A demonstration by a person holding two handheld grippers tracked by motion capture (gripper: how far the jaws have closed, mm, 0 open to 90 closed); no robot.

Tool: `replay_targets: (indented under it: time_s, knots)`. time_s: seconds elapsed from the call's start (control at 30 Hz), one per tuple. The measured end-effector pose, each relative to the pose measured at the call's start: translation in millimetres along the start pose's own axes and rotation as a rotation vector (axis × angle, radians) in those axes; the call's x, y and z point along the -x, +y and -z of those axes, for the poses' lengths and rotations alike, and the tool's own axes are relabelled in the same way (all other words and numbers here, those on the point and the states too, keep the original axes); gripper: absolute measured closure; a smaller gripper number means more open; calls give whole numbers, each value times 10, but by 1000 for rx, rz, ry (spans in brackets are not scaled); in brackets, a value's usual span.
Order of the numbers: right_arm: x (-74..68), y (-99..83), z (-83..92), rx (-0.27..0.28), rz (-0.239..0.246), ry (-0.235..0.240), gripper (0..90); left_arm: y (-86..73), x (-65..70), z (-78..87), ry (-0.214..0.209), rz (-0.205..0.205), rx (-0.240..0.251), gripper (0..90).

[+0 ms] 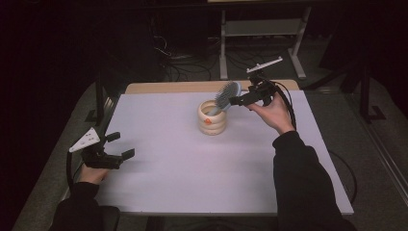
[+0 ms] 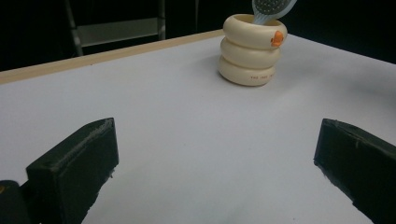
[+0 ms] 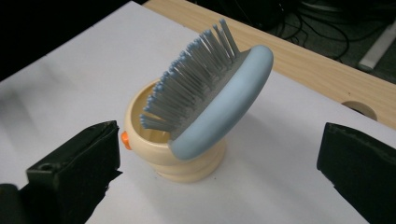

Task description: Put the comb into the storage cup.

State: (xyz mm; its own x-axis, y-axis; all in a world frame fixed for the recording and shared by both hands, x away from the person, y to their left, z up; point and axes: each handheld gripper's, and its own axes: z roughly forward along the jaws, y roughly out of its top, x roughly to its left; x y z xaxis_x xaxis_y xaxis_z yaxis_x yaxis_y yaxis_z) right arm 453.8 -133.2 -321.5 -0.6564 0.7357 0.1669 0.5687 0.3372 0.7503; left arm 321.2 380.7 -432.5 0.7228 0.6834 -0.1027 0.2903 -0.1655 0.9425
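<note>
Right gripper (image 1: 240,101) jaws apart, nothing between the pads, just right of the brush (image 1: 226,95), which we see standing handle-down in the cup (image 1: 212,124) at far center. Brush long axis tilts up and right toward that gripper, head out over the rim, bristles facing far-left. Left gripper (image 1: 120,145) jaws apart too, well off at near left, so we judge the right hand closer.

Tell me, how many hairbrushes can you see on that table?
1. The blue hairbrush stands handle-down in the cream ringed cup near the table's far middle, its head leaning out over the rim. Its handle is hidden inside the cup, so anything else in there can't be ruled out.
</note>
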Motion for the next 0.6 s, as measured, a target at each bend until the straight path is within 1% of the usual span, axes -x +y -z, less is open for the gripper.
replay_targets:
  time_s: [0.1, 0.2, 0.3, 0.43, 0.47, 0.5, 0.6]
  knots:
    - [14, -28, 41, 17, 4, 16, 0, 8, 3, -2, -12, 15, 14, 0]
    - [33, -57, 79, 33, 8, 18, 0, 10, 2, 1, -16, 21, 19, 0]
    - [45, -90, 116, 58, 17, 36, 0, 11, 0, 5, -17, 25, 24, 0]
    - [59, -118, 151, 67, 26, 34, 0, 10, 2, -1, -16, 23, 20, 0]
    - [86, -150, 195, 83, 22, 29, 0, 6, 3, -8, -18, 23, 15, 0]
    - [91, -156, 201, 86, 21, 28, 0, 6, 3, -9, -19, 22, 15, 0]
    - [118, -193, 233, 90, 18, 19, 0, 11, 3, -5, -25, 31, 24, 0]
